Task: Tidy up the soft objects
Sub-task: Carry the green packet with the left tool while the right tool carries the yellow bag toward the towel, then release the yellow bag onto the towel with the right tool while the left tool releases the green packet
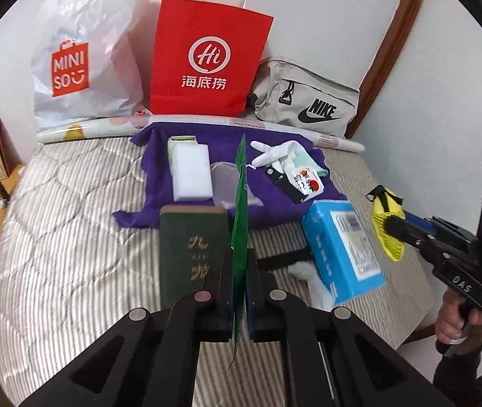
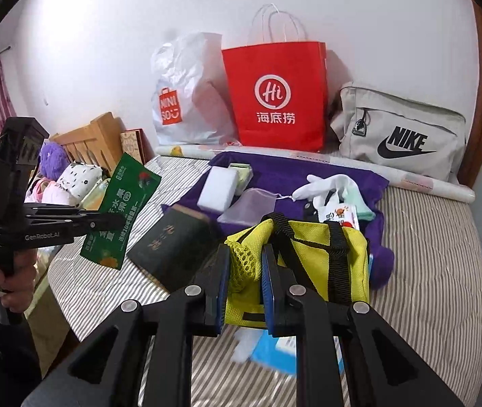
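Two soft items are in hand: the yellow bag [image 2: 312, 257], lifted above the near part of the bed [image 2: 437, 254], and the green packet [image 2: 120, 213], held off the bed's left edge. Right tongs [image 2: 246, 285] are clamped on the bag's mesh side pocket only, a thin fold of netting between the blue pads; body and black straps hang beyond the grip. Left tongs [image 1: 240, 291] are pressed together on the packet [image 1: 240, 203], seen edge-on in the left wrist view, with most of its length standing free above the pads. Risks, as judged: mesh could stretch or slide out under the bag's weight, dropping it onto the blue box [image 2: 275, 349] lying underneath. The hanging bag blocks much of the right view, so a strap could snag the box or the dark green book [image 2: 169, 247] unseen. The packet is stiff but thin; a quick swing could pivot it in the pads. Further back, purple cloth [image 2: 353, 176] carries white sponge [image 2: 217, 190], white glove [image 2: 322, 183], and small pouch [image 2: 247, 203], all loose, easily dragged. Red paper bag [image 2: 275, 95], white plastic bag [image 2: 186, 95] and beige Nike bag [image 2: 400, 135] lean against the wall along the far edge; the paper bag could tip if bumped.
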The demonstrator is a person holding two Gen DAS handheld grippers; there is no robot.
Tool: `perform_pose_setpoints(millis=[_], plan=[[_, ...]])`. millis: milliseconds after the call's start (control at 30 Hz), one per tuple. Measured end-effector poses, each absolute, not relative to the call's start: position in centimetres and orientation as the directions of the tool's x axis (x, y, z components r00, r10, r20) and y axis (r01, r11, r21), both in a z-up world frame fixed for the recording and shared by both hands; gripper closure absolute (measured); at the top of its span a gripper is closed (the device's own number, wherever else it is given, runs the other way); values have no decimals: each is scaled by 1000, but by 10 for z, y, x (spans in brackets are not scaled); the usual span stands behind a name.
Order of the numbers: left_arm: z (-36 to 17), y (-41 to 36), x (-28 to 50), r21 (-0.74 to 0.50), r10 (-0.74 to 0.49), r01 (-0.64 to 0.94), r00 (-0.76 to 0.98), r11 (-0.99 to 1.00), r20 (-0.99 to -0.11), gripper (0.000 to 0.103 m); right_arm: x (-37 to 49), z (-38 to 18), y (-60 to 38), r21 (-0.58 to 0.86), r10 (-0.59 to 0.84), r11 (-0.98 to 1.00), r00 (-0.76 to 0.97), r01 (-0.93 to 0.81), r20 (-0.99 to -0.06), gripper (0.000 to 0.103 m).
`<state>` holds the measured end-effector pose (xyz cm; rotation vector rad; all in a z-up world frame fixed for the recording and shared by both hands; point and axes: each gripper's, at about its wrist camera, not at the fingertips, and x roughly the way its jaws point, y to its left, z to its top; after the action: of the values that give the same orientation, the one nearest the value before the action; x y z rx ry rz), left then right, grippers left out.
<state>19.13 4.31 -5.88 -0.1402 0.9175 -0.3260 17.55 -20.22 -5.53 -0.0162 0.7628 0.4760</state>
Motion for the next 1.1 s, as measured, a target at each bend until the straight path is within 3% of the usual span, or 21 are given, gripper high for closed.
perform_pose_setpoints(millis=[333,1100], plan=[[-80,32,266,-361,-411,198,484,911,-772,97,249,-73,-205,160,397,899,605,-408,-690,85],[-108,-4,377,-280,-330,183,388,943,-860,97,359,-123,-202,126,327,917,530,-379,-783,85]])
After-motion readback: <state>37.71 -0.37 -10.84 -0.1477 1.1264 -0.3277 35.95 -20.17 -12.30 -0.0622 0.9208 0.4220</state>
